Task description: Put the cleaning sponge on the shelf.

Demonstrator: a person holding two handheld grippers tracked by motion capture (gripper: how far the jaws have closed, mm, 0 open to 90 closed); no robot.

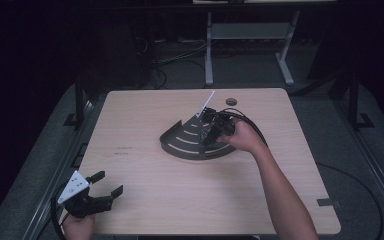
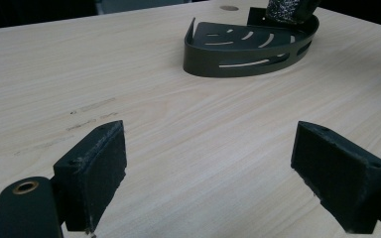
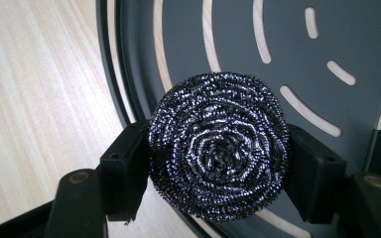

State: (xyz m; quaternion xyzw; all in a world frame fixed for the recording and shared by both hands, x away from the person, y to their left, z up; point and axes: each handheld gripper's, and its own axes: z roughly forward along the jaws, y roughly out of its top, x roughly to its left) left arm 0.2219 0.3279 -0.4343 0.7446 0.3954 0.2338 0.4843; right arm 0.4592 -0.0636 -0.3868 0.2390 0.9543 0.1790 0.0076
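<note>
Nearest us: our right tongs [image 3: 218, 163] are clamping a round, coiled steel-wire scouring pad [image 3: 218, 146].
Key relation: we are holding the pad directly above the dark grey, slotted, quarter-round metal caddy [image 3: 278, 44], inside its rim; right hand nearer.
Left tongs [image 1: 105, 184]: lying spread and empty at the pale wooden counter [image 1: 145, 200] edge.
View difference: the right gripper view is showing the grip; the high view is showing a white stick [image 1: 206, 105] behind the caddy.

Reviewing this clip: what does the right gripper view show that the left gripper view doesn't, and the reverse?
Right gripper view alone: its jaws clamped on a round steel wool scourer, seen face-on above the slotted floor of the dark corner tray.

Left gripper view alone: its own jaws wide apart over bare table, holding nothing, and the tray's whole curved slotted wall.

Both: the tray, the light wood tabletop, and the scourer, glimpsed at the left view's top edge.
</note>
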